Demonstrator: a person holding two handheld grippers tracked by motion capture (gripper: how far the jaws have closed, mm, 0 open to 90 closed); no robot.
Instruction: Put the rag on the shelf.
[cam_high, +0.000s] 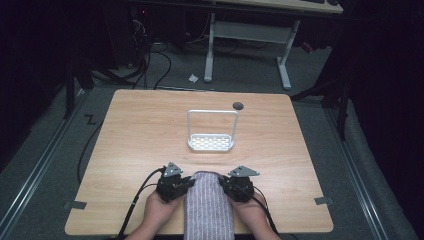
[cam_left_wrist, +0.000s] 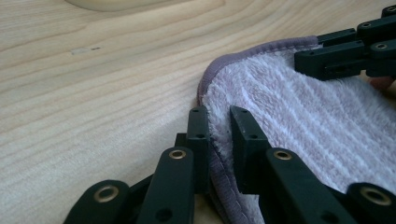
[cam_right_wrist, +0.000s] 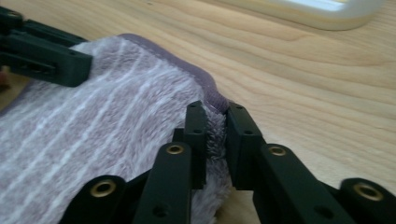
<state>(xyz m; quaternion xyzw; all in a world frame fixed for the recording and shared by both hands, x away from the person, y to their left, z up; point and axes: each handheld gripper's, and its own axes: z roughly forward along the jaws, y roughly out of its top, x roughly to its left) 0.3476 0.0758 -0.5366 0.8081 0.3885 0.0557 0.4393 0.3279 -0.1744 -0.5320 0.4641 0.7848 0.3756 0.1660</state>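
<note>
A lilac striped towel (cam_high: 206, 207) lies at the table's near edge and hangs over it toward the person. My left gripper (cam_high: 188, 181) is at the towel's far left corner, and in the left gripper view its jaws (cam_left_wrist: 219, 122) pinch the hemmed edge of the towel (cam_left_wrist: 299, 112). My right gripper (cam_high: 223, 181) is at the far right corner; in the right gripper view its jaws (cam_right_wrist: 216, 117) are shut on the towel's edge (cam_right_wrist: 107, 112). Each gripper view also shows the other gripper's black jaw across the cloth.
A white wire rack (cam_high: 211, 131) with a perforated base stands upright in the middle of the wooden table (cam_high: 135, 135). A small dark round hole (cam_high: 238, 105) sits behind it near the far edge. Cables trail from both grippers off the near edge.
</note>
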